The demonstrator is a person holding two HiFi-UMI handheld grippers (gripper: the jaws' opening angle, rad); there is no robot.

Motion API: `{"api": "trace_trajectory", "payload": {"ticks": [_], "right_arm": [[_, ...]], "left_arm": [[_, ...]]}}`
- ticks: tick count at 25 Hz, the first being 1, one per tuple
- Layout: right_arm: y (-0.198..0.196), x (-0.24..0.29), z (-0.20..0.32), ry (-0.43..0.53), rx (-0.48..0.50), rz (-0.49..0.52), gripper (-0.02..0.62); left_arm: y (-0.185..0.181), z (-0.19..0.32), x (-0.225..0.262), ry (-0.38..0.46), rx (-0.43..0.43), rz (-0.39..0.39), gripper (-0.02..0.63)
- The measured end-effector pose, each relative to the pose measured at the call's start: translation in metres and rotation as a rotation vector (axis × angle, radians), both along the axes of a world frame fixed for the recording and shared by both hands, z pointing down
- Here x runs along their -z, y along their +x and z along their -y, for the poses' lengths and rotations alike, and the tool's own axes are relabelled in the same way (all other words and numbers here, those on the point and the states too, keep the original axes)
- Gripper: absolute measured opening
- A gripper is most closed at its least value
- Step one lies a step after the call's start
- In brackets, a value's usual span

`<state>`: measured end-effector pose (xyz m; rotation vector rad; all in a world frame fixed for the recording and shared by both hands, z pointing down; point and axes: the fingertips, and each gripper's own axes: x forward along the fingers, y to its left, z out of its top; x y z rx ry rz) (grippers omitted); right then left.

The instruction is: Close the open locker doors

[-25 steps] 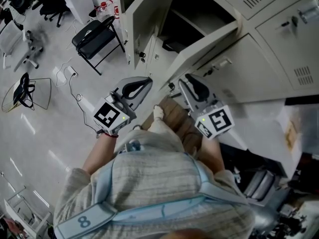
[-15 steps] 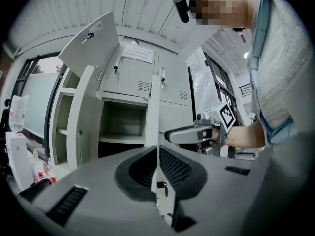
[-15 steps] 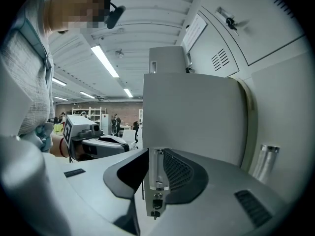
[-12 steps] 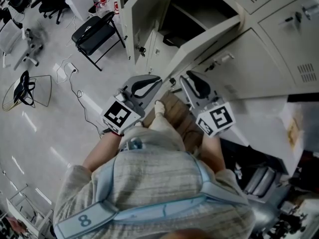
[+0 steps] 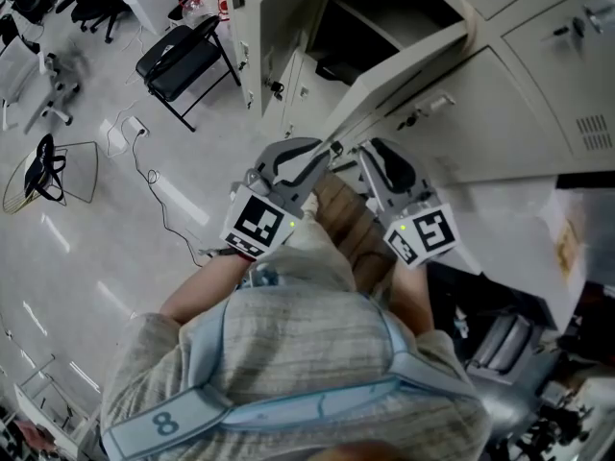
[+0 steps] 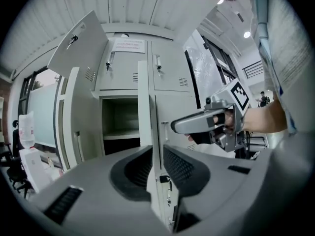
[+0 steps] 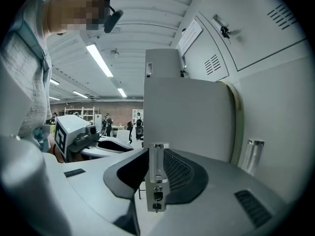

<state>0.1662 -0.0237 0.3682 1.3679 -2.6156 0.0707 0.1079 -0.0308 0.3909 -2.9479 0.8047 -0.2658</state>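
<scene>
Nearest, in the middle of the head view, the two tongs sit side by side. The left gripper [image 5: 322,149] has its jaws a little apart. The thin free edge of the open locker door [image 5: 404,70] stands between them. In the left gripper view that edge runs straight up and down through the gap, and I see no squeeze on it.

The right gripper [image 5: 377,148] is just to the right of that edge. Its jaws are a little apart too. The door's handle [image 7: 156,173] stands between them, low in the middle of the right gripper view.

A bit farther, the door runs like a thin board from the middle of the head view to the upper right, where it joins the lockers. The dark locker hole [image 5: 370,17] lies left of the board, at the top middle. So I think the door must swing left, and the right gripper, on the handle side, is the one placed to push it.

Farthest, at the upper left, a second open door [image 5: 258,27] stands well apart from both tongs.
</scene>
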Motion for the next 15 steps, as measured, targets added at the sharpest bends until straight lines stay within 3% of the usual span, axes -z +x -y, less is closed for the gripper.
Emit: {"api": "trace_trajectory", "payload": {"ticks": [7, 15], "right_arm": [[0.011, 0.000, -0.014, -0.002, -0.057, 0.000, 0.068], [0.022, 0.001, -0.028, -0.002, -0.093, 0.008, 0.067]], "left_arm": [[0.005, 0.005, -0.005, 0.003, 0.124, 0.003, 0.077], [0.014, 0.013, -0.012, -0.019, 0.167, 0.027, 0.094]]}}
